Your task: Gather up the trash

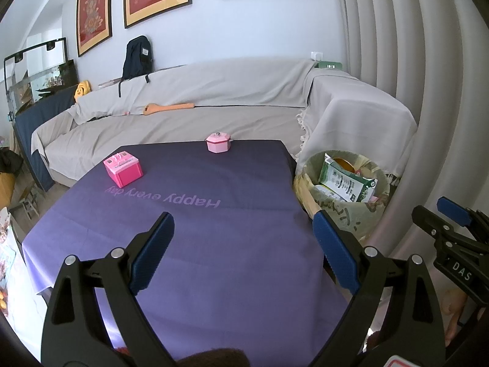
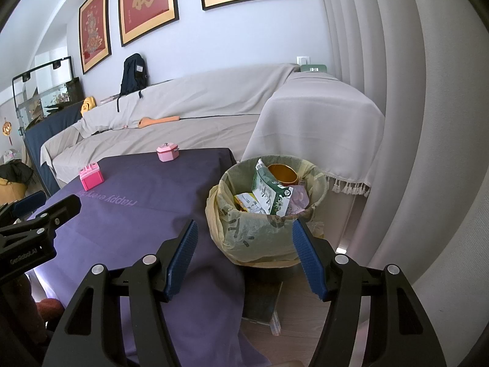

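Hovering over the purple-clothed worktop (image 1: pixel 214 244), both tongs stand wide and hold nothing: the left tongs (image 1: pixel 244 253) point across the cloth, the right tongs (image 2: pixel 244 260) toward the lined trash bin (image 2: pixel 269 229) just beside the worktop's right edge. By the look of it the collecting is at or near its end; no loose rubbish shows on the cloth, only a pink toy stove (image 1: pixel 123 172) and a pink lidded pot (image 1: pixel 218 142) near the far edge, well apart from each other. Those look like toys, not trash, so the next move probably calls for checking for anything missed, or drawing both hands back.

The trash sits in the bin: a green and white carton (image 2: pixel 270 194) standing tilted, an orange cup (image 2: pixel 282 173) behind it, crumpled wrappers below. The yellowish liner bag (image 2: pixel 244 232) folds loosely over the rim.
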